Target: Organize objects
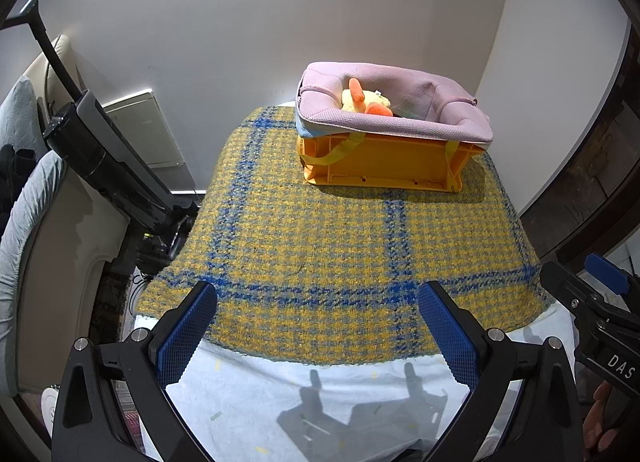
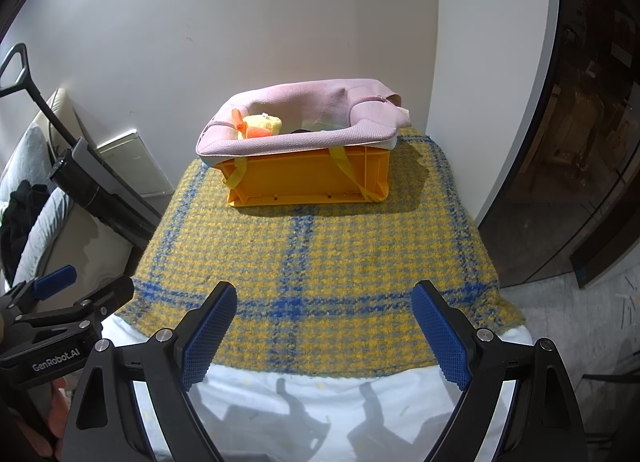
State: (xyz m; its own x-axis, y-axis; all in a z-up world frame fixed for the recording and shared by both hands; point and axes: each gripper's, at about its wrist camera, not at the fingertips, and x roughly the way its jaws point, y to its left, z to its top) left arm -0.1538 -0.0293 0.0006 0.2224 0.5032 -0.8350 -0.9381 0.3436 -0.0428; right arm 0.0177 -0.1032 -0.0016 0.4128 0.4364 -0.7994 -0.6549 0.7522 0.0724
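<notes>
The orange plastic crate [image 2: 308, 178] lined with a pink knitted bag [image 2: 296, 130] sits well ahead of both wide-open, empty jaws, long side facing them, nearer the right gripper [image 2: 324, 336] than the left gripper [image 1: 318, 336].

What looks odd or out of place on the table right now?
The pink bag sits slumped over the orange crate at the back of the plaid cloth, its rim saggy and uneven, yellow straps dangling down the crate's front. A yellow plush toy lies inside. Nothing looks spilled or broken.

plaid blanket [image 1: 320, 246], white wall [image 1: 240, 22]
</notes>
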